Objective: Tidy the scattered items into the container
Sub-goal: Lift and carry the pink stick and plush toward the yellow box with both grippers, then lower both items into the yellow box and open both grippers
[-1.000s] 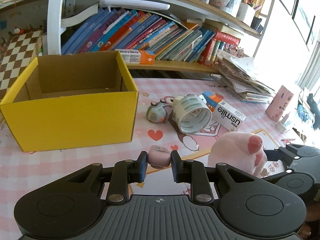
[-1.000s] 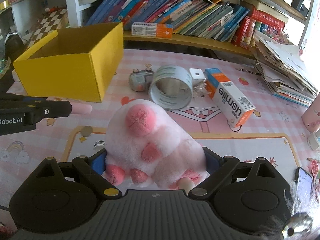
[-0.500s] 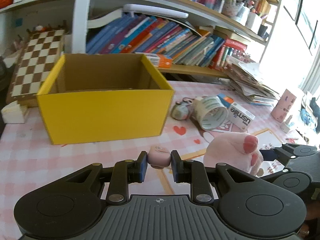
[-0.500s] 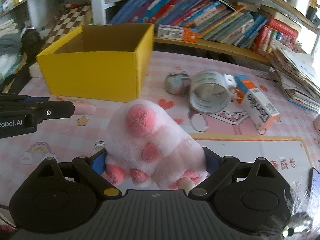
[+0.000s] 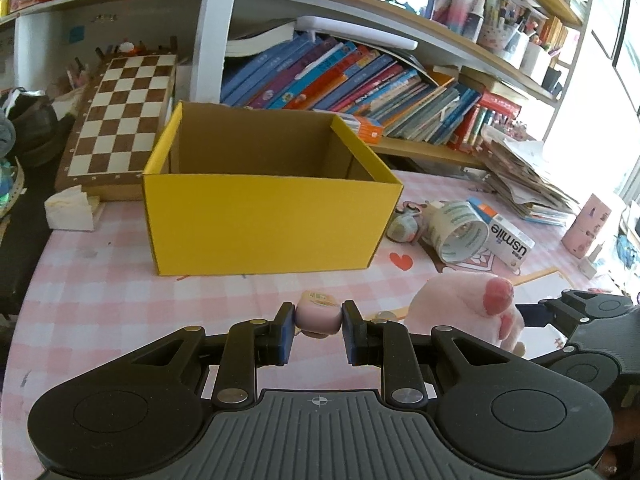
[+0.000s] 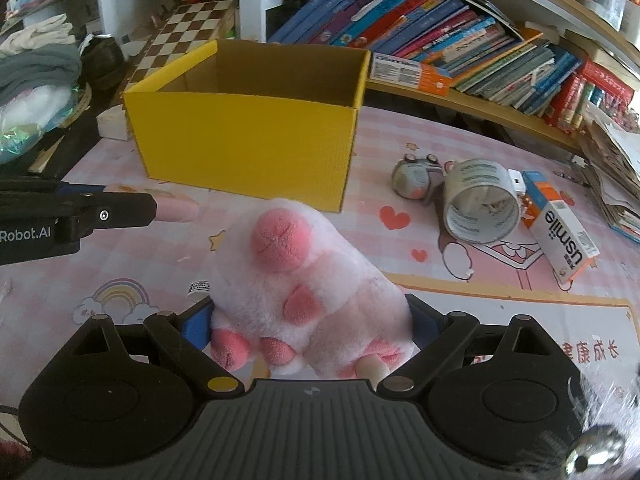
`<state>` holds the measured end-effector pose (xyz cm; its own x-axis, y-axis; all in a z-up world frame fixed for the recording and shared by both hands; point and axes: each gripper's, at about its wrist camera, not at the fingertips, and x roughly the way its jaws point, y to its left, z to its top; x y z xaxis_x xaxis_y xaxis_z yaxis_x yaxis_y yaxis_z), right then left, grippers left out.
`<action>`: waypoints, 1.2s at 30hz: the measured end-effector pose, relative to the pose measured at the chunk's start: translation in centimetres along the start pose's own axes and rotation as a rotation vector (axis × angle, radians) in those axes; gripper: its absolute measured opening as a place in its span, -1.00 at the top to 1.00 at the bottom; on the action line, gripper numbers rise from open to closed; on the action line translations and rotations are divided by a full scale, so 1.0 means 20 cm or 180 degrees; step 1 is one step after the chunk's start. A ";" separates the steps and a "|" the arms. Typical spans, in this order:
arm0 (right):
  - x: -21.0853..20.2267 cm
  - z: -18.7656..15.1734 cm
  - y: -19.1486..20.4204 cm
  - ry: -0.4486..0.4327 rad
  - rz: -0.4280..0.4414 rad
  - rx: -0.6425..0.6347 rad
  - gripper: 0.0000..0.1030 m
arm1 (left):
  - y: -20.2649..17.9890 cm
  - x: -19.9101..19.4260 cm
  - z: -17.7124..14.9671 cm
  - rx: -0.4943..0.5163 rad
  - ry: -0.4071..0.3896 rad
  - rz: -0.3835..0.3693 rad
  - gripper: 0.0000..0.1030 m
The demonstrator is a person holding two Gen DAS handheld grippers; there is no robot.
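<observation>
Both hands loaded, both in transit toward the open yellow cardboard box (image 5: pixel 272 224); compared with a second ago the box has shifted from the left edge of the left wrist view to nearly dead centre and sits fuller in the right wrist view too, so both grippers have swung across the table toward it.

Left gripper (image 5: pixel 318 326): jaws drawn nearly together, pads clamped on a small pale-pink rounded plastic piece (image 5: pixel 319 317) with a printed label on top; grip unchanged across the three moments; the piece hangs clear of the pink checked tablecloth (image 5: pixel 100 300), short of the box's near wall.

Right gripper (image 6: pixel 312 328): jaws spread wide but filled, pressing both flanks of the fluffy pink-and-white plush paw (image 6: pixel 300 280); held, not loose; it sits to the right of the left gripper and also short of the box.

Box interior: brown, no contents visible from either view, though its floor is mostly hidden by the near wall.

Still on the table, right of the box: a small grey round toy (image 6: pixel 416 178), a wide roll of printed clear tape (image 6: pixel 480 200) on its side, a white-and-orange "usmile" carton (image 6: pixel 560 228).

Judgement: carry phase; alignment with the box is mostly done; what remains is to clear the near rim and release; three items at least left afterwards.
</observation>
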<state>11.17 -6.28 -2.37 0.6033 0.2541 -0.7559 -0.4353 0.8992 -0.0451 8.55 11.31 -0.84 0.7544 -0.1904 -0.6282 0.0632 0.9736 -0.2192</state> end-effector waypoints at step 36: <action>-0.08 0.63 -0.03 -0.0820 0.0094 -0.0360 -0.81 | 0.16 -0.09 0.51 -0.0080 -0.0950 -0.0107 0.55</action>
<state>18.83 -2.66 7.14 0.7328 0.3748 -0.5678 -0.5184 0.8482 -0.1091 14.03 16.09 7.25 0.9111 -0.1736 -0.3738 0.0781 0.9632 -0.2571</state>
